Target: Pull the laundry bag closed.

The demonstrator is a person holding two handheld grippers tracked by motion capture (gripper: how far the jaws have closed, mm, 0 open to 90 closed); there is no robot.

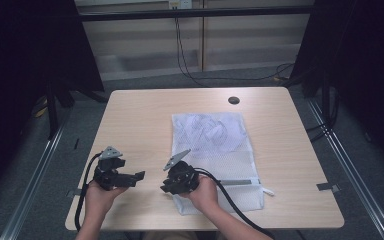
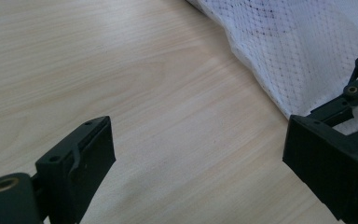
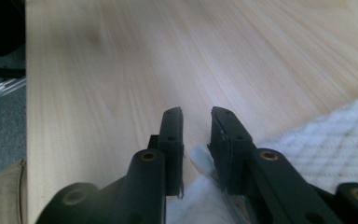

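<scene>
A white mesh laundry bag (image 1: 215, 150) with white cloth inside lies flat on the wooden table (image 1: 140, 120); its zip edge (image 1: 240, 182) faces the person. My right gripper (image 1: 166, 187) sits low at the bag's near left corner. In the right gripper view its jaws (image 3: 197, 114) stand a narrow gap apart, with a small white bit of the bag's edge (image 3: 201, 159) between them near their base and the mesh (image 3: 326, 135) to the right. My left gripper (image 1: 135, 177) rests left of the bag, jaws wide (image 2: 198, 154) over bare wood, with the bag's edge (image 2: 307, 42) beyond.
A black round grommet (image 1: 234, 100) sits near the table's far edge. Tape tabs (image 1: 327, 187) mark the table's sides. Black cables (image 1: 185, 55) hang beyond the far edge. Bare wood stretches left of the bag and to its right.
</scene>
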